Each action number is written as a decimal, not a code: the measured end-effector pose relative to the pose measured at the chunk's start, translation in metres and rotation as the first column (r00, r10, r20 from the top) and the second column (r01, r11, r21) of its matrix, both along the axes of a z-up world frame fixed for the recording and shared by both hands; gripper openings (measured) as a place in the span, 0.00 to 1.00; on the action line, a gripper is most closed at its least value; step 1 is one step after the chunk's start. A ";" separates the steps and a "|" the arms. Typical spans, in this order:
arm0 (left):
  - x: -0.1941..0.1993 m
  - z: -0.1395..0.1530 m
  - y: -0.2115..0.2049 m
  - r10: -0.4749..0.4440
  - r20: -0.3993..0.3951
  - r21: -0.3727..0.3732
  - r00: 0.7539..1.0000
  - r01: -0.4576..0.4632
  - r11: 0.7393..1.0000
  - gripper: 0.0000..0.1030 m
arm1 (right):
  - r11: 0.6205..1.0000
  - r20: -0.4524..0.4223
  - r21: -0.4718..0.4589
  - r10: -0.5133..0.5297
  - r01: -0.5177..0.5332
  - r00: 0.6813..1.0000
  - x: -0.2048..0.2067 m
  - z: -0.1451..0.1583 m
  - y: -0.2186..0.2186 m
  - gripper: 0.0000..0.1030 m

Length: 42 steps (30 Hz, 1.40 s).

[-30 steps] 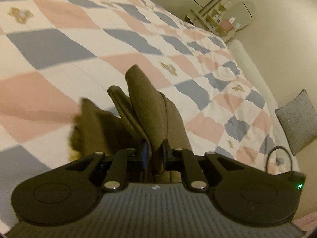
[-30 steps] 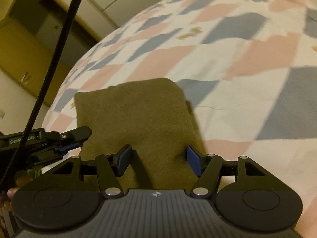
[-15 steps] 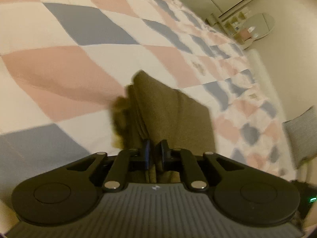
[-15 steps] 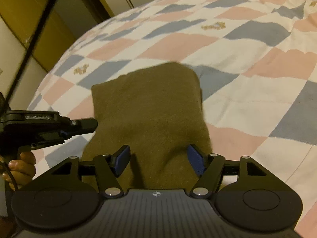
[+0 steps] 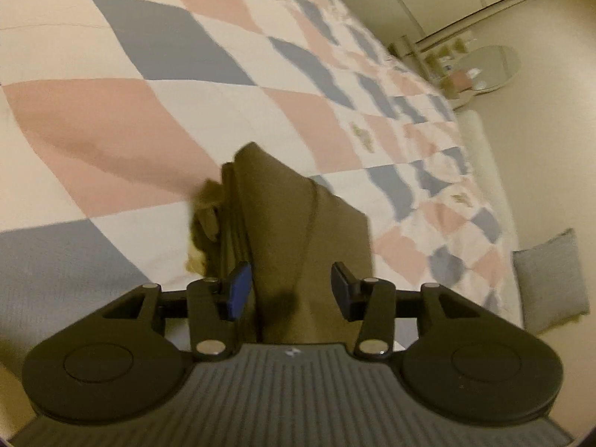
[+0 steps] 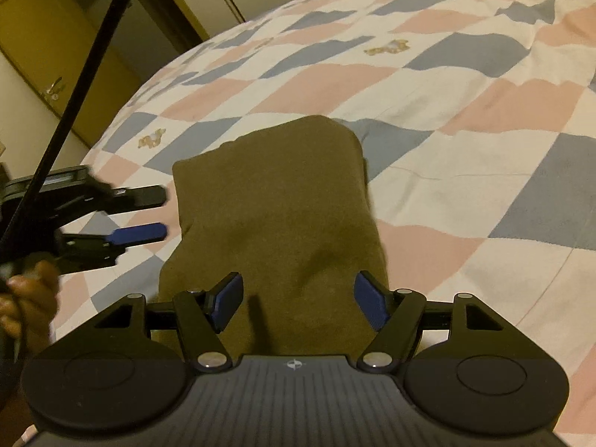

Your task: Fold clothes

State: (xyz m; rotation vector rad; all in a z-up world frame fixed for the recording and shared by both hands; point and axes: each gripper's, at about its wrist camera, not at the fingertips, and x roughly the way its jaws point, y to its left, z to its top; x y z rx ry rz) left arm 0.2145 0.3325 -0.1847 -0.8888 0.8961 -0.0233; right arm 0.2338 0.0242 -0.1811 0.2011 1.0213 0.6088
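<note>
An olive-brown folded garment (image 6: 275,201) lies on the checked quilt (image 6: 465,123). In the left wrist view the same garment (image 5: 294,223) shows its stacked folded layers edge-on. My left gripper (image 5: 290,290) is open, its fingers apart on either side of the near edge of the garment. Seen from the right wrist, the left gripper (image 6: 164,212) stands open just left of the cloth, held by a person's hand (image 6: 26,298). My right gripper (image 6: 298,298) is open above the near end of the garment, gripping nothing.
The pink, blue and white quilt (image 5: 149,85) covers a wide bed. A grey cushion (image 5: 551,275) lies at the bed's right edge, with a round mirror and shelf (image 5: 480,70) beyond. Yellow-brown cupboards (image 6: 44,56) stand at left, and a black cable (image 6: 78,82) crosses that view.
My left gripper was shut on the garment's edge and has now opened, letting go. The folded garment has settled flat on the quilt. The right gripper stayed open.
</note>
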 end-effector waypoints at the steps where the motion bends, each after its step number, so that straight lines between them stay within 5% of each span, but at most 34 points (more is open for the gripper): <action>1: 0.006 -0.003 0.001 0.005 -0.004 -0.001 1.000 -0.005 1.000 0.40 | 1.000 0.003 0.003 -0.002 0.002 1.000 0.001 0.000 0.000 0.68; 4: 0.019 -0.014 -0.001 -0.006 -0.024 0.004 1.000 0.006 1.000 0.29 | 1.000 0.005 0.009 -0.016 0.016 1.000 0.004 -0.002 -0.003 0.68; 5: 0.024 -0.017 -0.001 -0.011 -0.031 0.006 0.999 0.011 1.000 0.13 | 1.000 0.001 0.010 -0.018 0.018 1.000 0.005 -0.003 -0.003 0.68; 7: 0.024 -0.017 -0.003 -0.020 -0.014 0.020 1.000 0.020 1.000 0.08 | 1.000 -0.004 0.014 -0.017 0.017 1.000 0.006 -0.004 -0.001 0.68; 11: 0.007 0.001 0.002 -0.026 0.057 0.082 0.998 0.021 0.996 0.07 | 1.000 0.015 0.016 0.026 -0.026 1.000 0.001 -0.003 0.007 0.68; 15: 0.007 -0.023 0.008 -0.024 -0.013 0.100 1.000 0.026 0.995 0.08 | 0.993 0.029 -0.075 0.099 -0.097 0.995 -0.004 -0.013 0.022 0.68; 17: 0.010 -0.037 0.010 -0.023 -0.043 0.092 0.999 0.027 0.995 0.08 | 0.986 0.105 -0.130 0.119 -0.105 0.987 -0.011 -0.005 0.026 0.62; 19: 0.008 -0.034 0.013 -0.027 -0.021 0.078 0.999 0.028 0.997 0.08 | 0.989 0.218 -0.089 0.132 -0.115 0.967 -0.019 0.014 0.026 0.62; 21: 0.008 -0.032 0.013 -0.043 -0.013 0.080 0.999 0.044 0.996 0.09 | 0.986 0.259 -0.039 0.168 -0.163 0.951 -0.019 0.022 0.036 0.52; 23: 0.009 -0.032 0.014 -0.054 -0.018 0.072 0.998 0.055 0.996 0.09 | 0.973 0.248 -0.005 0.226 -0.231 0.942 -0.015 0.017 0.052 0.26; 25: 0.012 -0.033 0.015 -0.072 -0.026 0.076 0.997 0.074 0.994 0.09 | 0.955 0.231 -0.014 0.292 -0.297 0.928 -0.015 0.004 0.070 0.16; 31: 0.017 -0.037 0.018 -0.131 -0.052 0.100 0.990 0.136 0.986 0.10 | 0.859 0.160 -0.106 0.512 -0.501 0.844 -0.058 -0.037 0.093 0.11; 35: 0.010 -0.037 0.022 -0.119 -0.043 0.085 0.992 0.123 0.989 0.15 | 0.867 0.120 -0.068 0.499 -0.494 0.859 -0.059 -0.029 0.072 0.11; 42: -0.019 0.018 -0.009 -0.162 0.047 0.206 0.986 0.149 0.967 0.11 | 0.928 0.188 -0.074 0.373 -0.365 0.909 -0.049 -0.002 0.036 0.16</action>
